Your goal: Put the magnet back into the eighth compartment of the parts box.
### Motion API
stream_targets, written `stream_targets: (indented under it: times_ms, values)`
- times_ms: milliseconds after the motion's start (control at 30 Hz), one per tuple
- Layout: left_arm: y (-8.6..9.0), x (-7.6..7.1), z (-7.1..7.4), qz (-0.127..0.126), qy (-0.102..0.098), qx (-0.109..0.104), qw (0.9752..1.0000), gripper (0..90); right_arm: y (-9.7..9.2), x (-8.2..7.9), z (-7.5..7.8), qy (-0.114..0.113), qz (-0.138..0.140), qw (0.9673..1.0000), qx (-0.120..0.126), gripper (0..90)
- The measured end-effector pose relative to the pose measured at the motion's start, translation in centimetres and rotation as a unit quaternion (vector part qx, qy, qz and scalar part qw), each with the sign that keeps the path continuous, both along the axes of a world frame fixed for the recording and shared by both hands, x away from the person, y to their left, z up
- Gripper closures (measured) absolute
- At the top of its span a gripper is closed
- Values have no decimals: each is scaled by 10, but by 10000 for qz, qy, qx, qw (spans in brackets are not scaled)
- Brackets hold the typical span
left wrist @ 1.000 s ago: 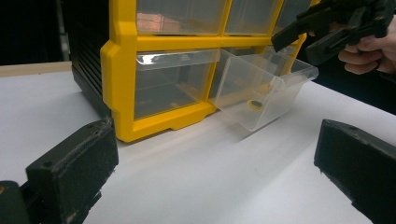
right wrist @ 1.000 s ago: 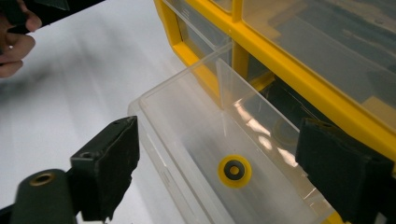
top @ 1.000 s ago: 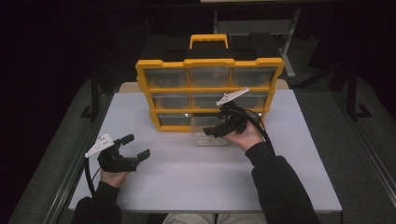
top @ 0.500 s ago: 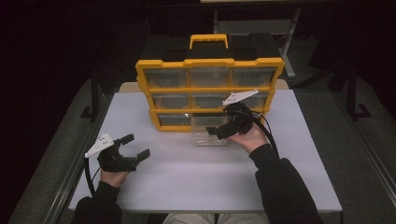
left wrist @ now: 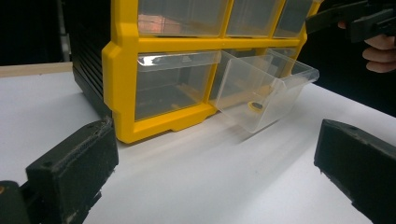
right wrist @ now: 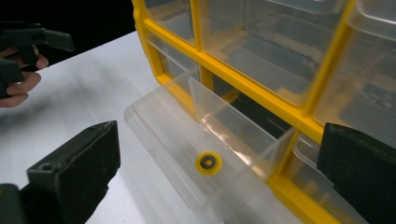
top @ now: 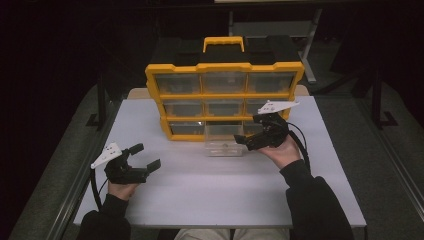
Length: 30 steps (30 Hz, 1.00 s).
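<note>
The organizer's bottom-middle drawer stands pulled out, a yellow ring inside. Your right hand-held gripper, released, sits beside the drawer; left hand-held gripper idles open. Next, likely reach into the drawer.

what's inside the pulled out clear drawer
One small yellow ring with a dark centre lies on the floor of the clear drawer, beside its divider. The drawer's back end, within the yellow organizer, is hidden.

White table, dark floor, metal stand
</note>
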State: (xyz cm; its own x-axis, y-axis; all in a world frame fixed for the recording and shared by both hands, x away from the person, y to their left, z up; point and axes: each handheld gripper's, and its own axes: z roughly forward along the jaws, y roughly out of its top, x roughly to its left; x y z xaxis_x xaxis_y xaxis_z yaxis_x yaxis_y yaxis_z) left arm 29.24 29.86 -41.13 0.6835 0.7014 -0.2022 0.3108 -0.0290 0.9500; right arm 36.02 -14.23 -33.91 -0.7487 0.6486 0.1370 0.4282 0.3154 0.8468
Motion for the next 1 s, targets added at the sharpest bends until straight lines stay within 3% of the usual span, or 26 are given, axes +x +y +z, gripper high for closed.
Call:
stream_targets:
  times_ms: [467, 700, 1000]
  values:
    - [-1, 0, 0, -5, -2, 2, 10000, 0, -29, -15, -16, -30, -269, 9993, 275, 0]
    - [-3, 1, -1, -68, -2, 115, 9999, 0, -38, -21, -25, 5, -382, 9985, 392, 0]
    - [-3, 1, -1, -54, 6, 77, 10000, 0, -44, -26, -42, 131, -452, 9982, 362, 0]
